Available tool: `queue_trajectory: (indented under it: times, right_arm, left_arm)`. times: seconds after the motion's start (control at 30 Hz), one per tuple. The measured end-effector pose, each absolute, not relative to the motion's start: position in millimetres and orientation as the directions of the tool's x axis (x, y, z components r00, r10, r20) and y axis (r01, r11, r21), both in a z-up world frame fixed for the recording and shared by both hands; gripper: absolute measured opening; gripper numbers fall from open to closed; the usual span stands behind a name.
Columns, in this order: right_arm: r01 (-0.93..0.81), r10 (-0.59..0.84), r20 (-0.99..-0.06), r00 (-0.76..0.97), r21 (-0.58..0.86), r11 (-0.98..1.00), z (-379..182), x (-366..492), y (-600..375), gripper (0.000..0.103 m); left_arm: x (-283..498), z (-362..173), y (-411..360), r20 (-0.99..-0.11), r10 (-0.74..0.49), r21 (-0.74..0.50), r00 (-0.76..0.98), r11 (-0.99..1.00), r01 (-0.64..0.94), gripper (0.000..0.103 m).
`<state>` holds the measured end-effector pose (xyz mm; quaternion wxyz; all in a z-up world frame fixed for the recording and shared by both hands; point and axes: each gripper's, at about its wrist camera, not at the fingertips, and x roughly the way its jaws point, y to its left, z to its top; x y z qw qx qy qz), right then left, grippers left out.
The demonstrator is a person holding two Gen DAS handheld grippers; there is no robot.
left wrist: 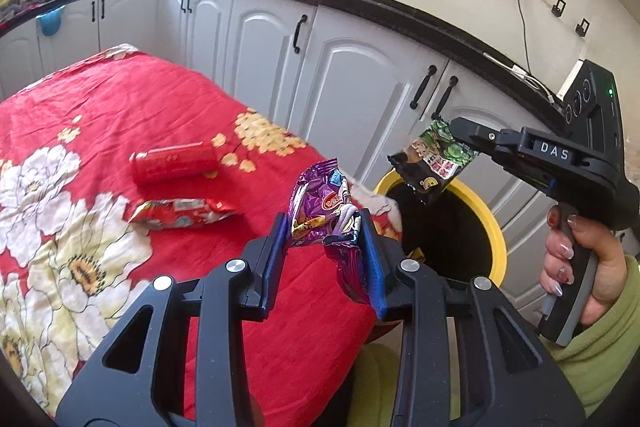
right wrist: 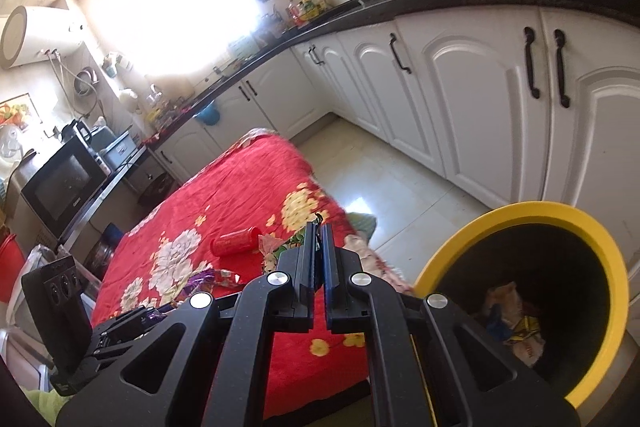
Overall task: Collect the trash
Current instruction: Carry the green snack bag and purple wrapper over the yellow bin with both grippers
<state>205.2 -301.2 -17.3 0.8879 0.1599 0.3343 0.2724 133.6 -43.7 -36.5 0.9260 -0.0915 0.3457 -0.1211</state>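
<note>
We are holding two grippers over a table draped in a red flowered cloth (left wrist: 168, 107). The left gripper (left wrist: 326, 227) is pinching a crumpled purple wrapper (left wrist: 320, 207), jaws partly closed on it above the table's edge. The right gripper (left wrist: 460, 131), gripped by a hand (left wrist: 580, 259), is clamping a green-and-black wrapper (left wrist: 434, 159) right above the yellow-rimmed bin (left wrist: 496, 227) — jaws nearly together. On the cloth, a red can (left wrist: 174, 163) is lying on its side, a red packet (left wrist: 180, 213) just beside it.
</note>
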Motion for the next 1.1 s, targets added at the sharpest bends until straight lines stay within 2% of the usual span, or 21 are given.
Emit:
queue_trajectory:
  times: [0.63,1.1]
  right_arm:
    - [-0.3,0.511,-0.476,0.715,0.452,0.84,-6,193,-367,0.003]
    - [-0.223,0.41,-0.502,0.762,0.39,0.893,-19,182,-402,0.003]
  left_arm:
    - [153,-11,-101,-0.566,-0.362,-0.257,0.741,0.931,0.259,0.028]
    - [176,-9,-145,-0.558,-0.405,-0.257,0.725,0.914,0.313,0.028]
